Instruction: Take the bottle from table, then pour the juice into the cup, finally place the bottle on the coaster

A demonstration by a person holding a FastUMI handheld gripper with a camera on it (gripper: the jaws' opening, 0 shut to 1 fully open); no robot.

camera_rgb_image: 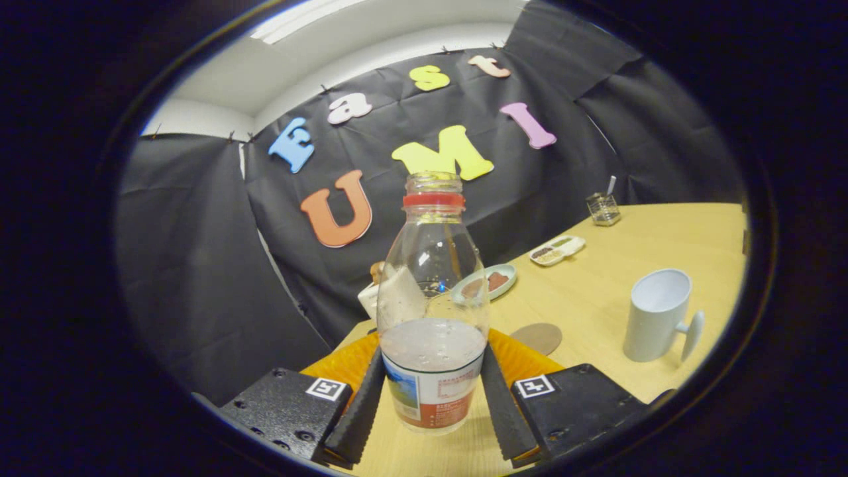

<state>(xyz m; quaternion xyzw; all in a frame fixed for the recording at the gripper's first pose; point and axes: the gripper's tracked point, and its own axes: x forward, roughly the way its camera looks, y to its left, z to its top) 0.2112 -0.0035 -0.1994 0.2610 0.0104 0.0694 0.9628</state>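
A clear plastic bottle [432, 311] with a red neck ring, no cap and a label near its base stands between my fingers; a little cloudy juice sits in its lower part. My gripper [432, 397] is shut on the bottle, one finger pressing each side at the label. The bottle is upright, its base a little above the wooden table [596, 298]. A white cup [657, 315] with a handle stands on the table beyond my right finger. A round brown coaster [538, 336] lies flat between the bottle and the cup.
An orange plate [523, 361] lies on the table behind the bottle. Farther back are a pale green dish [487, 281] with brown food, a white divided tray [558, 250] and a small glass holder [603, 209]. A white object [369, 295] stands behind the bottle.
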